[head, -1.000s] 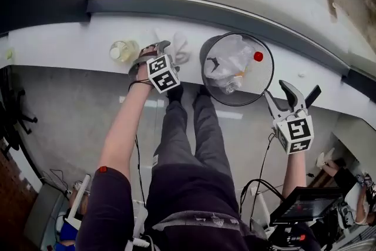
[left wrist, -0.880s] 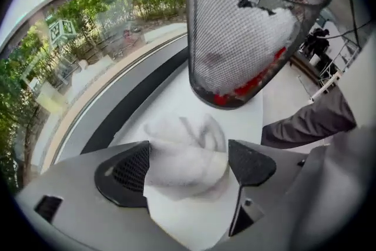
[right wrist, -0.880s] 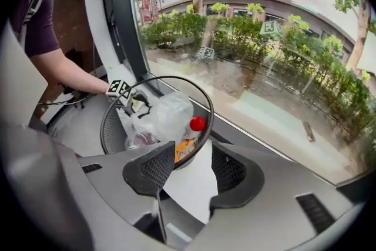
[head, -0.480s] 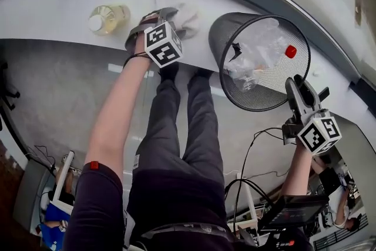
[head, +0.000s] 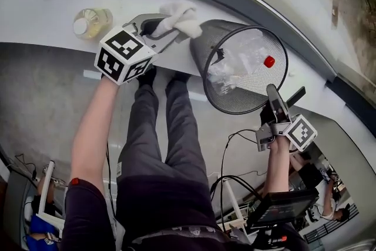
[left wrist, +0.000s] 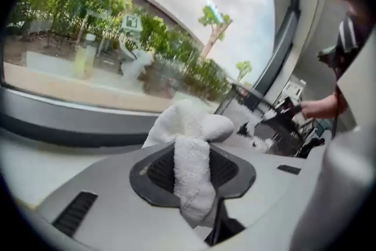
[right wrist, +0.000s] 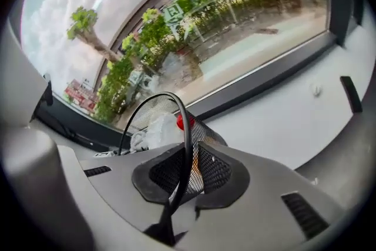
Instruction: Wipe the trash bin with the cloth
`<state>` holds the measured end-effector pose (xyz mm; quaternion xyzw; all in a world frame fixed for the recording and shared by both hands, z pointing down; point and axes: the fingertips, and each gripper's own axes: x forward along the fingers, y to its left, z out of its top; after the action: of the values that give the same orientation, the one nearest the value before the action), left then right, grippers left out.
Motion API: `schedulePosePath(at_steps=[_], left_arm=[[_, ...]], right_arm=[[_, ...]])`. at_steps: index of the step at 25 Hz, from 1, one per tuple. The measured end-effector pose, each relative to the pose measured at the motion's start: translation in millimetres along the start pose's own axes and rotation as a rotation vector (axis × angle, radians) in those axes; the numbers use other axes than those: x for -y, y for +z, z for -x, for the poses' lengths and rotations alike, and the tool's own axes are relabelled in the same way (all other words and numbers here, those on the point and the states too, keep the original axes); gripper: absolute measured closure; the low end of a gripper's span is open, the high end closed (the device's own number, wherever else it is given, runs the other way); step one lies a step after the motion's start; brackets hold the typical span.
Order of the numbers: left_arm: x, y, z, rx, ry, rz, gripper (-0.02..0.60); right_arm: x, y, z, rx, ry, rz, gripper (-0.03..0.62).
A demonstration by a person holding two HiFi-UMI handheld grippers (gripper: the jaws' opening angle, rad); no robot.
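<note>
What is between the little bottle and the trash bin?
The left gripper, its fingers closing on the white cloth, sits between bottle and trash bin, seen in the head view.

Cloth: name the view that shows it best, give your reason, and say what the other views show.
The left gripper view: the cloth fills the centre, its texture clear, between the closing jaws. The head view shows it small, beside the bin. The right gripper view misses it.
</note>
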<state>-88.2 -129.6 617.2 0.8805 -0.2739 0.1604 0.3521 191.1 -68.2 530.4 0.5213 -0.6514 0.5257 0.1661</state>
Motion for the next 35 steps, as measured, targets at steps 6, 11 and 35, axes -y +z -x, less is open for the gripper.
schedulePosePath(at_steps=[6,11,35], left_arm=[[37,69,-18,0.174,-0.115,-0.033,0.474],[79,47,-22,0.142,-0.263,0.001,0.474],[146,-27,35,0.057,-0.233,0.062,0.474]], right_arm=[[23,-23,19,0.050,-0.104,-0.205,0.539],[27,-32,25,0.113,-0.118,-0.340,0.537],[21,-61,27,0.160,-0.104,-0.717,0.513]])
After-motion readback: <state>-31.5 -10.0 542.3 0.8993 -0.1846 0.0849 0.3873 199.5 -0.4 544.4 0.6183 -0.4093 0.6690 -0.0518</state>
